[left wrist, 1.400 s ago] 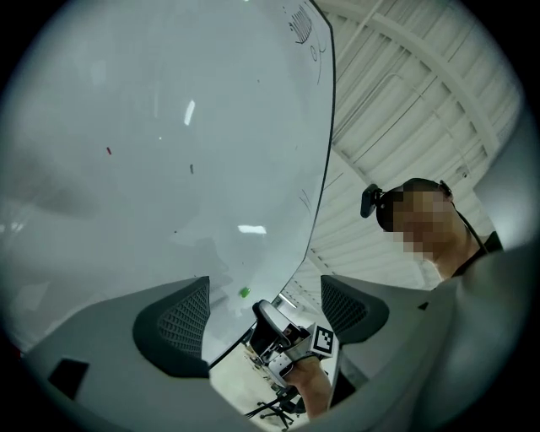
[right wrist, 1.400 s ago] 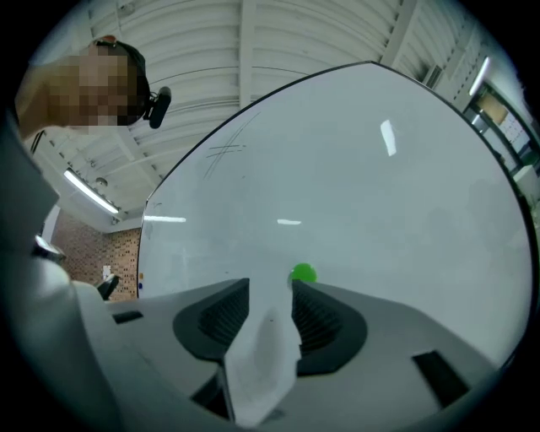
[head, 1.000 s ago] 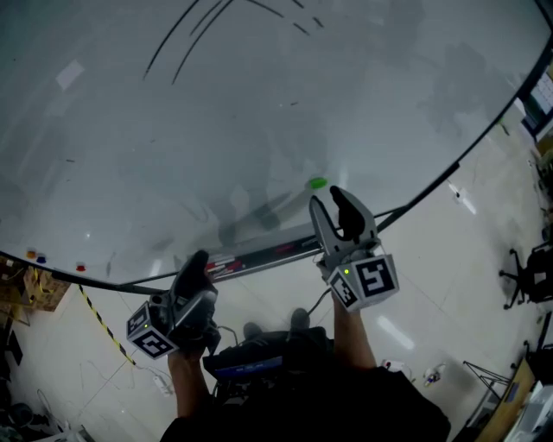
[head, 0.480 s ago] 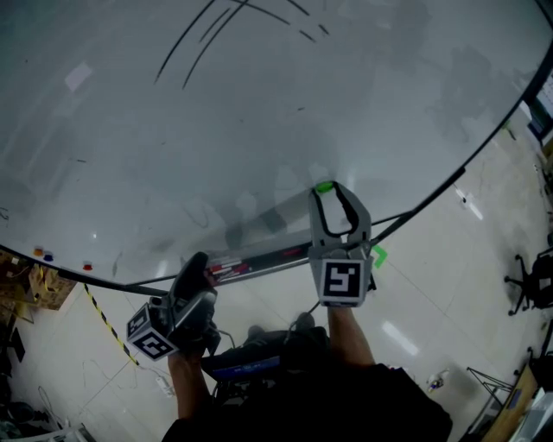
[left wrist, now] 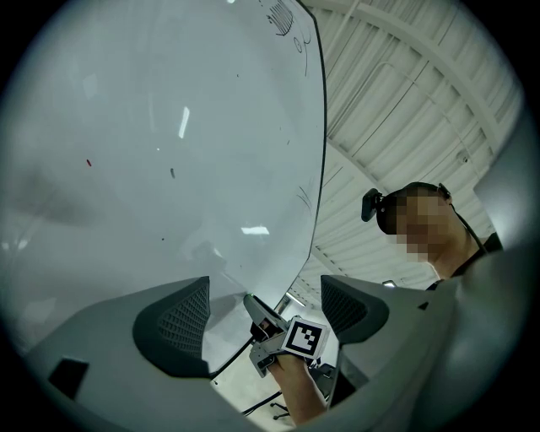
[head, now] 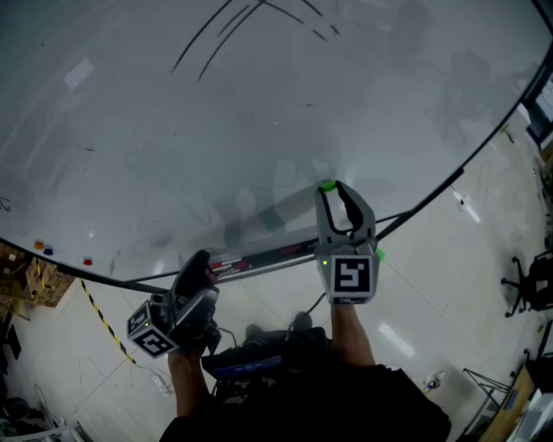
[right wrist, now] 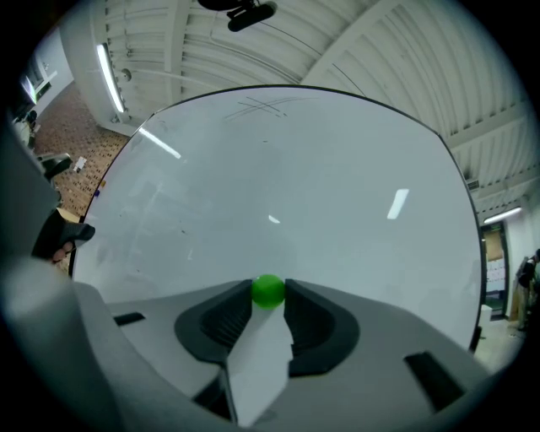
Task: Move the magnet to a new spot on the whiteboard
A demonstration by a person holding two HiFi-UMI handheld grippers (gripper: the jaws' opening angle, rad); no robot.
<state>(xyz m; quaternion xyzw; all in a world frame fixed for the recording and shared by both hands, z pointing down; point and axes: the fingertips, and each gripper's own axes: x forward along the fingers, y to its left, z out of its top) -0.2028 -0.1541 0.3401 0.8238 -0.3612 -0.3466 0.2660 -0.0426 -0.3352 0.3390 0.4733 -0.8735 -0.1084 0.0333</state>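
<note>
**Green magnet (right wrist: 269,291) caught in right tool (head: 331,186) at the board (head: 259,112)**

The right tool's two jaws are pressed in on the small round magnet, one dark pad against each side of it. The ball sits at their very tips, as the right gripper view shows. In the head view the tool points up at the lower part of the board, with the magnet at its front end against the pale surface. Whether the ball touches the board cannot be told. The marker cube (head: 352,276) at the tool's rear faces the camera with a green light beside it, and a bare forearm (head: 350,337) runs down from it. Black pen strokes (head: 233,22) cross the board far above the tool's tips. A tray (head: 259,256) with markers runs along the board's bottom edge and passes just left of the right tool's body. The left tool (head: 197,263) hangs lower and to the left, well apart from the right one, its tips up by the tray. Its jaws stand wide apart, with nothing between them but a far view of the right tool and the board's edge. Small coloured dots (head: 41,250) sit on the board far left of the left tool. A person (left wrist: 460,245) wearing a head camera shows to the right of the left tool's jaws in its own view. On the shiny floor (head: 449,259), well right of the right tool, stands a chair (head: 529,285)
</note>
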